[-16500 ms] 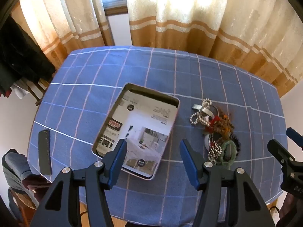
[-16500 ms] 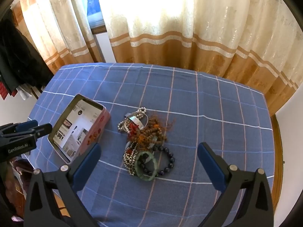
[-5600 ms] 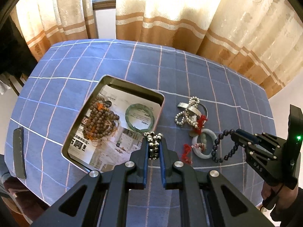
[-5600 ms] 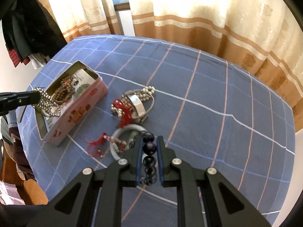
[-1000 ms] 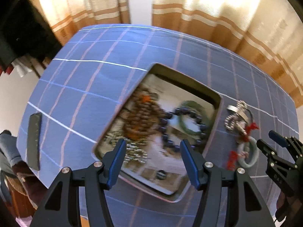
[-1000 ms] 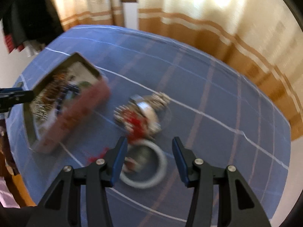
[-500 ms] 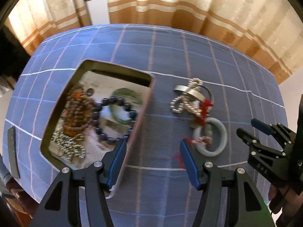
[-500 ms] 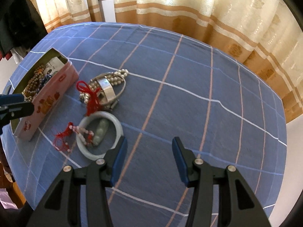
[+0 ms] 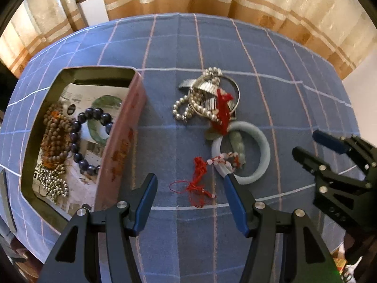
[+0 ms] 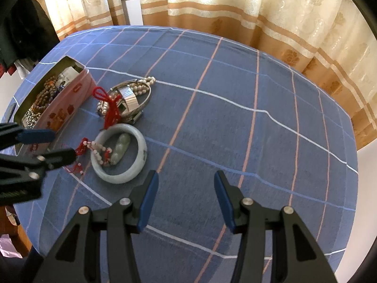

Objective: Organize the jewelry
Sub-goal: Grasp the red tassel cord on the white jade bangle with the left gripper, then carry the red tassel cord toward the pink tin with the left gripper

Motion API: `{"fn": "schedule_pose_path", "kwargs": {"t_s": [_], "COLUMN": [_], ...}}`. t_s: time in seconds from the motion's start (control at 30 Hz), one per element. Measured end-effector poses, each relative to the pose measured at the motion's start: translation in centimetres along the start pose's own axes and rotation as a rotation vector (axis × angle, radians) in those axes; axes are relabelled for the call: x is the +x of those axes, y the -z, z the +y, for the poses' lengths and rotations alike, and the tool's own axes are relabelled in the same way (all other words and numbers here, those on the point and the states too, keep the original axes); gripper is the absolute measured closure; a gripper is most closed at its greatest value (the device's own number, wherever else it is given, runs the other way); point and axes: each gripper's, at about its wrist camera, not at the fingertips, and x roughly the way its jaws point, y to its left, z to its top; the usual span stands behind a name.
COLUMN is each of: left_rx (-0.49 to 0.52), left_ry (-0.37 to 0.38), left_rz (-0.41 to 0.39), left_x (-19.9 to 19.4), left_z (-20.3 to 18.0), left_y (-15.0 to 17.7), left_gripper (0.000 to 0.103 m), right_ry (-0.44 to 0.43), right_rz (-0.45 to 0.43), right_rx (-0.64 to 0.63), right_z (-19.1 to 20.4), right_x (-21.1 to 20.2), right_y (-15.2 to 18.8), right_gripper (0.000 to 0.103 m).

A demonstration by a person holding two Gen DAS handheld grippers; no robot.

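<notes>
A pink tin box (image 9: 119, 141) (image 10: 63, 108) holds brown beads (image 9: 55, 134), a dark bead bracelet (image 9: 94, 115), a green bangle (image 9: 103, 136) and silver beads (image 9: 50, 179). On the blue cloth lie a pale jade bangle (image 9: 264, 155) (image 10: 139, 162) with a jade pendant inside it, a red-cord charm (image 9: 198, 184), and a tangle of pearls, a silver band and a red knot (image 9: 207, 99) (image 10: 127, 99). My left gripper (image 9: 189, 188) is open just above the red-cord charm. My right gripper (image 10: 185, 186) is open and empty over bare cloth, right of the bangle.
The table has a blue checked cloth (image 10: 235, 118) and ends close behind the grippers. Cream and brown curtains (image 10: 235, 7) hang behind it. A dark flat object (image 9: 6, 200) lies at the left table edge. Dark clothes (image 10: 21, 33) hang at the far left.
My left gripper has moved right from over the tin to over the red-cord charm and jade bangle. The right gripper has barely moved. Both stay open.
</notes>
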Motion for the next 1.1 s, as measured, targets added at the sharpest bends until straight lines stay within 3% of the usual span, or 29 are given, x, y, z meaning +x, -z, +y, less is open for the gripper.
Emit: {"fn": "schedule_pose_path", "kwargs": {"t_s": [0.03,0.1,0.17,0.27,0.63,1.0,1.1], "left_rx": [0.006,0.019,0.029,0.037,0.010,-0.021,-0.041], "left_ry": [-0.002,0.008,0.023,0.051,0.059,0.030,0.025], "left_rz": [0.004,0.014,0.030,0.029,-0.055,-0.191,-0.208], "left_x": [0.3,1.1,1.8,2.3,-1.1,-8.4,-9.3], "left_z": [0.0,-0.2,-0.3,-0.2,1.9,4.1,4.7], "left_y": [0.0,0.0,-0.1,-0.3,-1.6,-1.8,-1.8], "left_gripper": [0.044,0.057,0.084,0.102,0.102,0.102,0.102], "right_ry": [0.000,-0.002,-0.002,-0.006,-0.028,-0.088,-0.111], "right_rz": [-0.001,-0.005,-0.009,-0.013,-0.019,-0.071,-0.084], "right_rx": [-0.002,-0.008,-0.011,-0.012,-0.010,-0.060,-0.092], "right_z": [0.0,0.2,0.3,0.4,1.0,3.7,4.9], "right_x": [0.0,0.0,0.0,0.1,0.7,0.7,0.8], "right_y": [0.0,-0.1,-0.2,-0.5,-1.6,-4.7,-5.7], "right_gripper": [0.050,0.050,0.050,0.050,0.050,0.050,0.045]}}
